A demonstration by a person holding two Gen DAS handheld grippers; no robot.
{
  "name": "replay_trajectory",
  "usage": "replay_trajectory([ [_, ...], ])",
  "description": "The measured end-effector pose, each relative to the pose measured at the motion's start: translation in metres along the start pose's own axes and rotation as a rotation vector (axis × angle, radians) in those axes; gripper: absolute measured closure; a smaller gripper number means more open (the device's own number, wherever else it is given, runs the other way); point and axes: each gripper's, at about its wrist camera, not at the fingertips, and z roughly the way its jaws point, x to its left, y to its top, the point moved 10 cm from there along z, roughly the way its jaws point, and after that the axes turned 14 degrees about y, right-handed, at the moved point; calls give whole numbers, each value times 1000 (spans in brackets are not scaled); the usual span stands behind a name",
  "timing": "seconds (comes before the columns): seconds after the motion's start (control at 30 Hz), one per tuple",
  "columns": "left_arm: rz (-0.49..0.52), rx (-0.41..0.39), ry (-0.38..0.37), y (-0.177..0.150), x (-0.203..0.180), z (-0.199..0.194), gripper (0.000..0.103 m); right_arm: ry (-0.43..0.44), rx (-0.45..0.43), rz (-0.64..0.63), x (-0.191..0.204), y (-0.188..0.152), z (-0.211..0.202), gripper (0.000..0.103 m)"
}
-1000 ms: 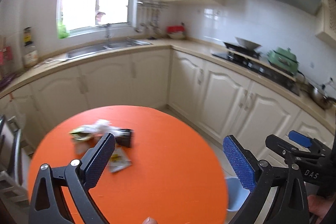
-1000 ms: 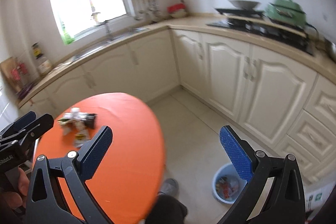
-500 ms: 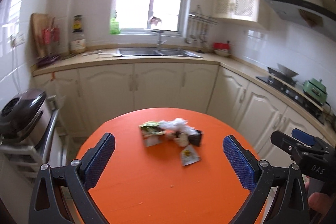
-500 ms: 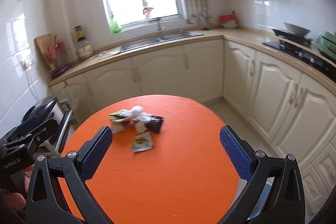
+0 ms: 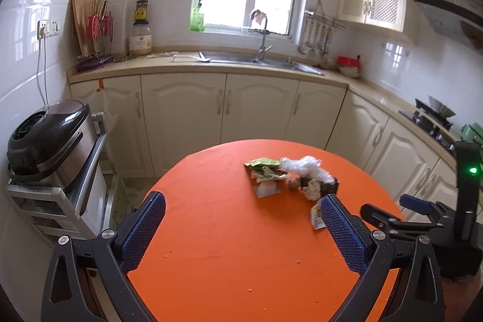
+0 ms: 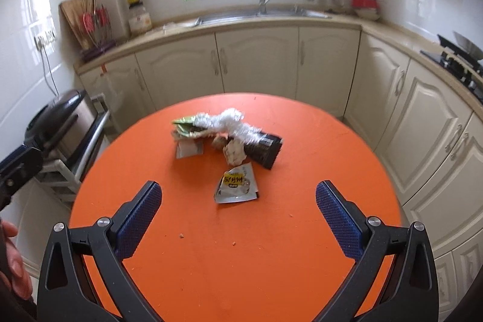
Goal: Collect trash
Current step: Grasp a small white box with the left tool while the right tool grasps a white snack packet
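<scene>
Both grippers, left gripper [image 5: 241, 227] and right gripper [image 6: 238, 215], hang spread wide and empty over the near half of the orange table [image 6: 271, 261]; you're lined up, I judge, for a first pick. Trash sits bunched at frame centre: silver sachet [image 6: 237, 184] nearest, alone and flat; crumpled paper ball [image 6: 234, 151] touching the black wrapper [image 6: 265, 151]; clear plastic wad [image 6: 226, 119] draped over the green wrapper [image 6: 185, 125]. Left view: your right-hand pad hides most of the sachet. No bin in either view. Sachet print unreadable.
</scene>
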Motion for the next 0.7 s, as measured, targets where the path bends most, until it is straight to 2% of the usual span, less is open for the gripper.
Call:
replay_trajectory([
  [0.23, 13, 80, 8, 18, -18, 72, 2, 6, 115, 11, -15, -15, 75, 3],
  [0.4, 28, 132, 15, 23, -36, 120, 2, 2, 183, 17, -28, -26, 113, 18],
  [0.47, 33, 153, 16, 27, -44, 138, 2, 4, 203, 11, -30, -32, 123, 32],
  [0.5, 35, 158, 15, 28, -47, 144, 2, -3, 203, -3, -32, -33, 126, 33],
  [0.57, 39, 168, 11, 30, -57, 157, 2, -26, 199, -42, -33, -33, 128, 46],
  [0.7, 59, 186, 1, 37, -75, 185, 2, 17, 182, -39, -39, -33, 123, 51],
])
